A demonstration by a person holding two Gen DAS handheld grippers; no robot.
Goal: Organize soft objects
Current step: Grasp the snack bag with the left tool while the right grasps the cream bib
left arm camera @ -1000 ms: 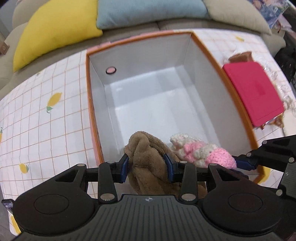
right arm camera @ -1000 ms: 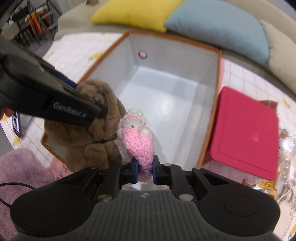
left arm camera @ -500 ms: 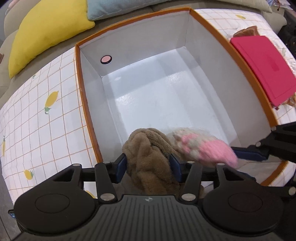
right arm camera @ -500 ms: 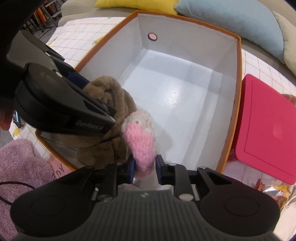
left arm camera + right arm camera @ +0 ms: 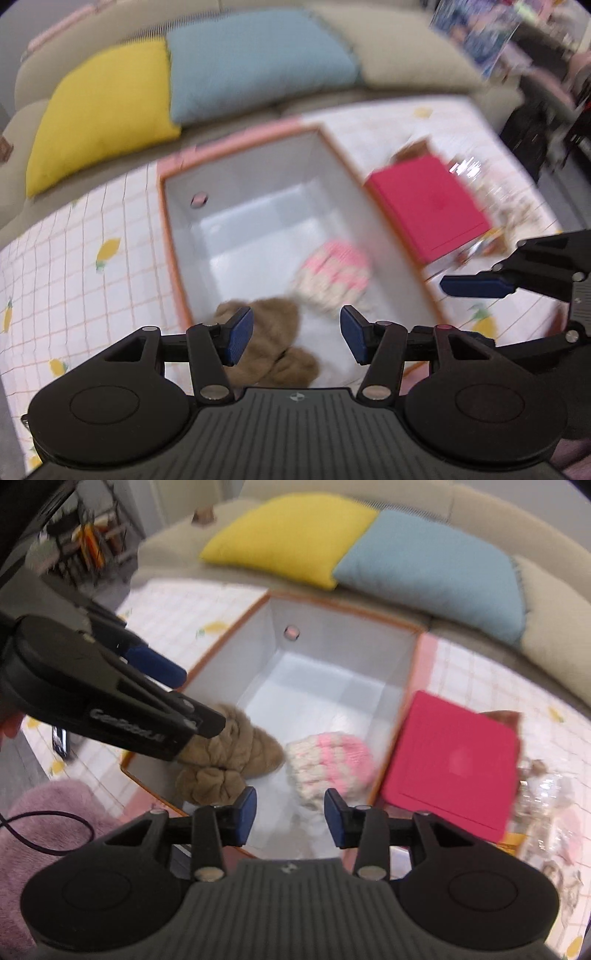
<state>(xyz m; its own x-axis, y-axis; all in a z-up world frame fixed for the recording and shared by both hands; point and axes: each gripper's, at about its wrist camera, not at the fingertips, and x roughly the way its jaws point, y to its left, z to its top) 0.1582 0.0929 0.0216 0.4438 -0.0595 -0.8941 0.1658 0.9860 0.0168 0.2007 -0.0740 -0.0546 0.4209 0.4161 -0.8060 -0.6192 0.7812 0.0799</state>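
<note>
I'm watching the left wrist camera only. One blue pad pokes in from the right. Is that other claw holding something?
Observer: No. The right gripper has its jaws opening with nothing pressed between them. The pink-and-cream knitted piece lies beyond them, inside the white orange-rimmed box.
Operator: Anything beyond the table?
Observer: A fluffy mauve rug at the lower left, with a thin black cable across it.
Operator: Anything else I miss?
Observer: A small dark flat item, perhaps a phone, lies on the checked tablecloth.
</note>
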